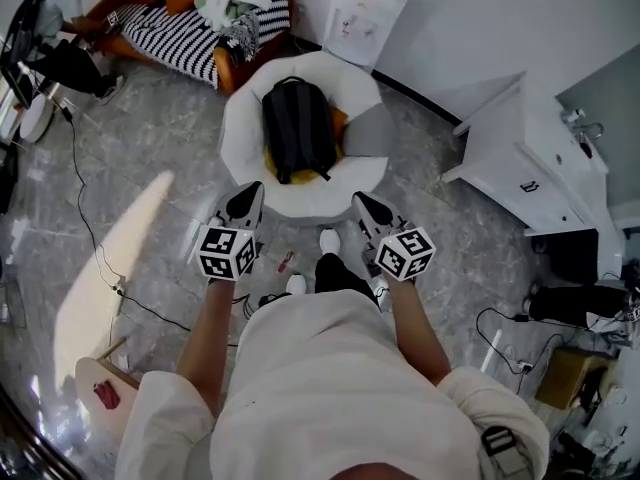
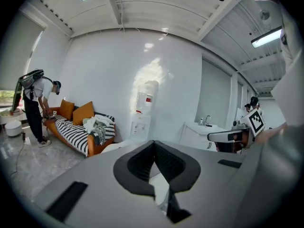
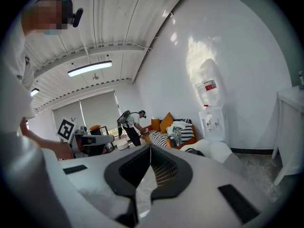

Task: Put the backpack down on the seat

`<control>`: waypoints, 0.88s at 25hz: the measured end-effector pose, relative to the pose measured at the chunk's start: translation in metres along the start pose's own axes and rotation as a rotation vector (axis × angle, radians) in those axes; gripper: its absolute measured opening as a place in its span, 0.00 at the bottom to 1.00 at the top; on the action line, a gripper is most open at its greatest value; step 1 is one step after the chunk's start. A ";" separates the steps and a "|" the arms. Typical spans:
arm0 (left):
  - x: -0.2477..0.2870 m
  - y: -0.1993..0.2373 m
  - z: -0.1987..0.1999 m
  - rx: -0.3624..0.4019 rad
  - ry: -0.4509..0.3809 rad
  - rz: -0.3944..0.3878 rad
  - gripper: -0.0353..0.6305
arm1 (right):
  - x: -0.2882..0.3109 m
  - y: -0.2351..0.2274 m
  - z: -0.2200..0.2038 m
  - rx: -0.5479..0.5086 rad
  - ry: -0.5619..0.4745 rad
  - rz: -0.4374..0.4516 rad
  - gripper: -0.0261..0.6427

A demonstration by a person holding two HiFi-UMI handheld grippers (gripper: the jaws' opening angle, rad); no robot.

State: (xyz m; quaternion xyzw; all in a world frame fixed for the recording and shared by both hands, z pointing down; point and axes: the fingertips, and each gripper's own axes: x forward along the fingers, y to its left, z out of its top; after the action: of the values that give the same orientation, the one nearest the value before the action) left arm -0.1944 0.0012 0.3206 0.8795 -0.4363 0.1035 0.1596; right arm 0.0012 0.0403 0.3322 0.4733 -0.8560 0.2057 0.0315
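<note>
We see one black backpack (image 1: 297, 128) lying on the single white seat (image 1: 300, 200), upper centre. Just below it are two grippers, the left gripper (image 1: 246, 200) and the right gripper (image 1: 366, 208), both closed tight and empty.

shirt (image 1: 330, 388): white, short-sleeved | trousers (image 1: 337, 272): black | shoes (image 1: 329, 240): white | left hand-held gripper (image 1: 252, 192): grey

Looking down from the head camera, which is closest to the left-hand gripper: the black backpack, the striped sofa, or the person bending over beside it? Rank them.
From the left gripper:
1. Black backpack: just ahead, lying on the round white seat.
2. Striped sofa: further back, to the left.
3. Person: at the sofa's far end, top left corner.
</note>
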 end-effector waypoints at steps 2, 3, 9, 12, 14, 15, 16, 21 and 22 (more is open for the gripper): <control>-0.008 -0.002 0.000 -0.001 -0.001 -0.001 0.08 | -0.006 0.008 0.000 0.006 -0.010 -0.003 0.08; -0.012 -0.003 0.001 -0.002 -0.003 -0.002 0.08 | -0.009 0.011 0.002 0.006 -0.015 -0.004 0.08; -0.018 -0.011 0.007 0.000 -0.026 -0.008 0.08 | -0.020 0.017 0.008 -0.014 -0.028 -0.003 0.08; -0.020 -0.018 0.006 -0.004 -0.032 -0.010 0.08 | -0.026 0.021 0.007 -0.017 -0.024 0.003 0.08; -0.021 -0.023 0.005 -0.004 -0.034 -0.009 0.08 | -0.031 0.022 0.006 -0.021 -0.022 0.008 0.08; -0.021 -0.025 0.005 -0.003 -0.035 -0.006 0.08 | -0.034 0.022 0.005 -0.024 -0.020 0.010 0.08; -0.022 -0.027 0.005 -0.003 -0.037 0.001 0.08 | -0.036 0.021 0.005 -0.026 -0.020 0.013 0.08; -0.023 -0.032 0.006 -0.015 -0.039 0.040 0.08 | -0.048 0.010 0.014 -0.025 -0.039 0.020 0.08; -0.023 -0.034 0.007 -0.016 -0.038 0.049 0.08 | -0.052 0.007 0.016 -0.025 -0.042 0.023 0.08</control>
State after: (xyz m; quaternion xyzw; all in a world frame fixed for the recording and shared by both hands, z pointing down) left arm -0.1803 0.0351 0.3004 0.8690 -0.4616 0.0871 0.1556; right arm 0.0268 0.0790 0.3020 0.4671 -0.8644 0.1855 0.0169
